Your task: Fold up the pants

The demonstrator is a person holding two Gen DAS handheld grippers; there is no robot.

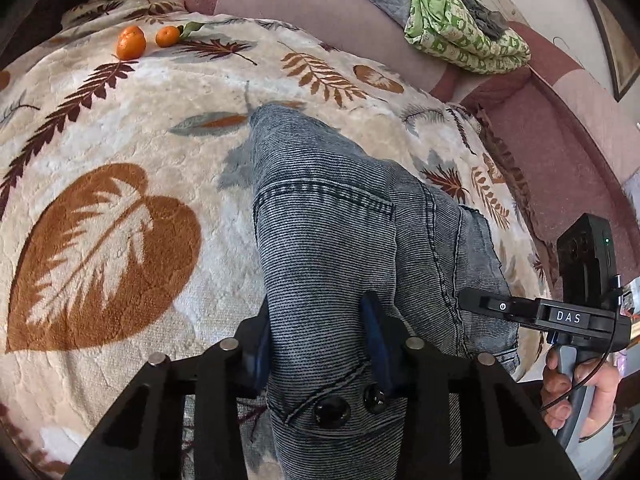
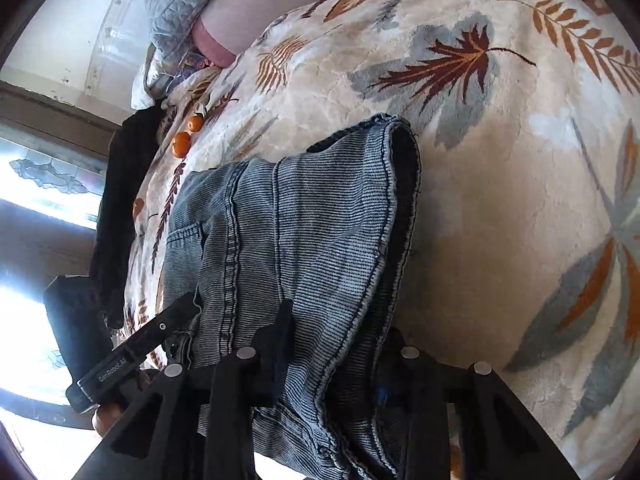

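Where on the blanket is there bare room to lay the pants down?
Bare blanket lies between the pants and the two oranges, and right of the pants' hem in the right wrist view. Crowded: the far cushions with the green cloth.

Leaf-print blanket (image 1: 120,152) under pants (image 1: 320,220), tangerines (image 1: 131,42)
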